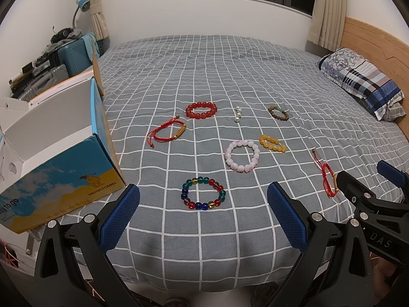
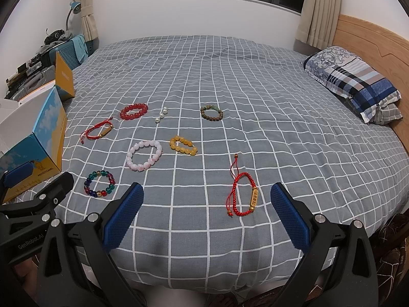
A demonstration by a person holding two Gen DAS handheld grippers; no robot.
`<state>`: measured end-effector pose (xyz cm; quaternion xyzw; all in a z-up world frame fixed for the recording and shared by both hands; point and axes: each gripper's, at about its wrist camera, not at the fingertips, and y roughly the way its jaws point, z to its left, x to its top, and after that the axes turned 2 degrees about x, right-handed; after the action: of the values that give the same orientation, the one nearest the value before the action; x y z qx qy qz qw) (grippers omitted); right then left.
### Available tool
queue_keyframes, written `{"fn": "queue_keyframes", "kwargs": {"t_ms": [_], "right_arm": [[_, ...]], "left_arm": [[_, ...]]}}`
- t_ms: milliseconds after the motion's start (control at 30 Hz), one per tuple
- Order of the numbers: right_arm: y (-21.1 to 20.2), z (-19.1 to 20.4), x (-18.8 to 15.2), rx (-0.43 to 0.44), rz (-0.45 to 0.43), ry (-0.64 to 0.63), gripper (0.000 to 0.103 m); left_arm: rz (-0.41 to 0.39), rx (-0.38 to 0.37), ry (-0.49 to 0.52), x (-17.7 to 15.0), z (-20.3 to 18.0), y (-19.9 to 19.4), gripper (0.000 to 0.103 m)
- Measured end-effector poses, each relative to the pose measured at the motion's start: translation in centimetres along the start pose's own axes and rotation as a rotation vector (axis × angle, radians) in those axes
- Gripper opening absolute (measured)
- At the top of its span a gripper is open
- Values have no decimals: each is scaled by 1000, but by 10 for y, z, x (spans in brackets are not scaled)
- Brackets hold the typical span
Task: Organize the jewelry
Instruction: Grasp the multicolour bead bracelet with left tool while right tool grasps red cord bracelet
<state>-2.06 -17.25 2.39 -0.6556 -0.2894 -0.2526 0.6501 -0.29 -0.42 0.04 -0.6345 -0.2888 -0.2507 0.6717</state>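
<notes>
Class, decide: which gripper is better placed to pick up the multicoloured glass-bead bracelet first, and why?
Left. The multicoloured glass-bead bracelet lies directly between the open left gripper's fingers; the right gripper points instead at a red cord bracelet.

Bed [image 1: 230,230] with grey checked sheet, jewelry laid out on it.
On the sheet, all apart: multicolour bracelet [image 1: 203,194] nearest, pink bracelet [image 1: 242,155], yellow bracelet [image 1: 272,143], red bead bracelet [image 1: 201,110], brown bracelet [image 1: 278,112], pearls [image 1: 238,114], a red cord bracelet [image 1: 167,132] at left, another cord bracelet [image 2: 241,195] at right. An open box [image 1: 61,179] sits at the left edge, a pillow [image 1: 363,81] by the headboard.
</notes>
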Motion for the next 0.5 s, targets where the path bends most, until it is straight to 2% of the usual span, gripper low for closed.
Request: {"fn": "queue_keyframes", "kwargs": {"t_ms": [200,367,500], "right_arm": [[6,-4,1,-1,11,4,96],[34,-18,4,-17,55,10,96],[63,-35,2,-24,123,36,96]], "left_arm": [[7,4,-5,0,3,11,97],[61,-22,-15,0,6,47,97],[109,-29,-17,-2,5,77,97]]}}
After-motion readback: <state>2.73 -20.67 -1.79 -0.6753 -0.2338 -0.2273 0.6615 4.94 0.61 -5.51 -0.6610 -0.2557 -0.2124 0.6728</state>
